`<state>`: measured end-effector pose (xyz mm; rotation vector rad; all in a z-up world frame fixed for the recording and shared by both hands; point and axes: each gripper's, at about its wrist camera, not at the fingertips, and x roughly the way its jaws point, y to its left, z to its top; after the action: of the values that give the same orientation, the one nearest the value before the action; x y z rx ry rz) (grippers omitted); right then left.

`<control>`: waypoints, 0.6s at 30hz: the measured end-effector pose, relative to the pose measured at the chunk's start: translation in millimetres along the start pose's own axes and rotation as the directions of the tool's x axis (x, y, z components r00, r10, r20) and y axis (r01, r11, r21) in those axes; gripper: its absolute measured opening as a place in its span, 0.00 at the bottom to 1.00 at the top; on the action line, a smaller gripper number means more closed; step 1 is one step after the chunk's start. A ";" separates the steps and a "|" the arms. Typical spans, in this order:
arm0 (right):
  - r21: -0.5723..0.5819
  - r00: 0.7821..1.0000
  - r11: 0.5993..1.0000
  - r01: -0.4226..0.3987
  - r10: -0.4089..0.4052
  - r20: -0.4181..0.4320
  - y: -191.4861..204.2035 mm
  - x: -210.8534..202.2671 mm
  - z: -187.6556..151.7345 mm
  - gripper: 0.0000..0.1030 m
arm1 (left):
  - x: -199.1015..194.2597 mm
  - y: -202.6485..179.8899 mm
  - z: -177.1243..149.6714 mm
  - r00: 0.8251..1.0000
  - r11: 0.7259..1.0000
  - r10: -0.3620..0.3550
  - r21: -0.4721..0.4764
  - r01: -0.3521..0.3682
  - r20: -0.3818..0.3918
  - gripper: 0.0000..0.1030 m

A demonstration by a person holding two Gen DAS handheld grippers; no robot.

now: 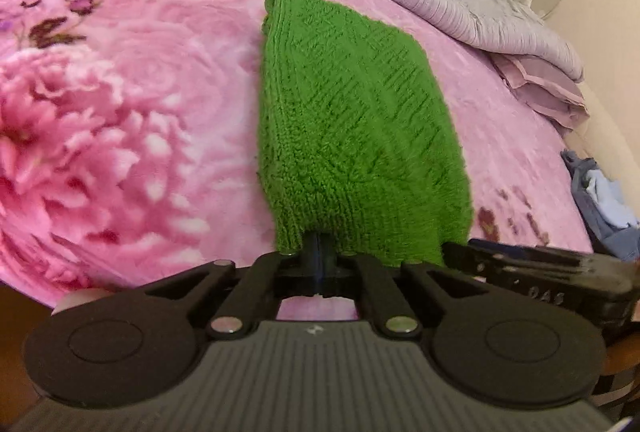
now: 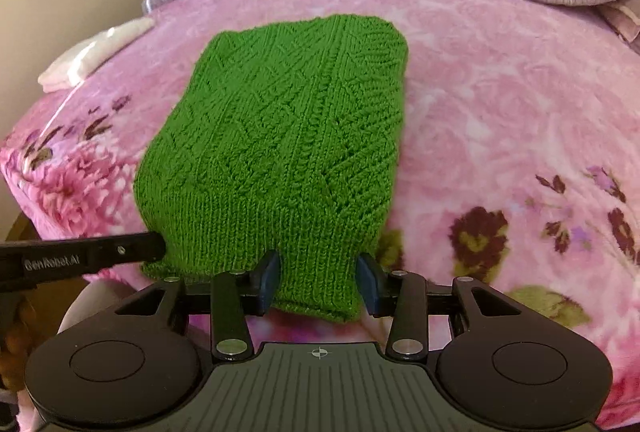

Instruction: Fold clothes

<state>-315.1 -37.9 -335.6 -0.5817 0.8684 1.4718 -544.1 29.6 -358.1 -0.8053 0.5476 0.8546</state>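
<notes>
Right wrist view, bottom centre, shows your right gripper with its blue pads apart astride the near hem of the green knit garment, which lies as a folded oblong on the pink floral blanket; if you mean to take that hem, close squarely on all its layers and keep level with the left gripper at the hem's left corner. Left wrist view alone shows its fingers pressed together on that hem at bottom centre, the stacked layers along the garment's left edge, and blue clothes at far right.
</notes>
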 end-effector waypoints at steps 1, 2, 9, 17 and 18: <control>0.005 1.000 1.000 -0.005 0.005 0.003 -0.9 -4.1 1.6 0.40 | -3.8 -2.2 4.4 1.000 1.000 0.009 0.007 -0.009 0.006 0.02; 0.012 1.000 1.000 -0.011 0.011 0.022 -2.1 -10.4 3.8 0.40 | -7.6 -4.4 8.9 1.000 1.000 0.017 0.014 -0.017 0.013 0.02; 0.026 0.991 1.000 -0.001 -0.003 0.135 -1.8 -19.2 29.5 0.40 | -22.4 -17.3 37.6 0.995 0.994 0.095 0.055 -0.096 0.024 0.02; -0.014 0.996 0.998 0.066 -0.065 0.054 6.9 23.3 25.5 0.40 | 9.8 -21.2 33.0 0.979 0.975 0.203 0.097 -0.199 -0.036 0.05; -0.020 0.996 0.997 0.068 -0.067 0.054 7.4 23.2 25.8 0.40 | 9.8 -20.4 33.2 0.979 0.975 0.203 0.097 -0.198 -0.037 0.05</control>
<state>-321.1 -2.9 -337.6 -0.5800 0.7849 1.4306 -518.3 52.4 -337.4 -0.6940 0.7141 0.9897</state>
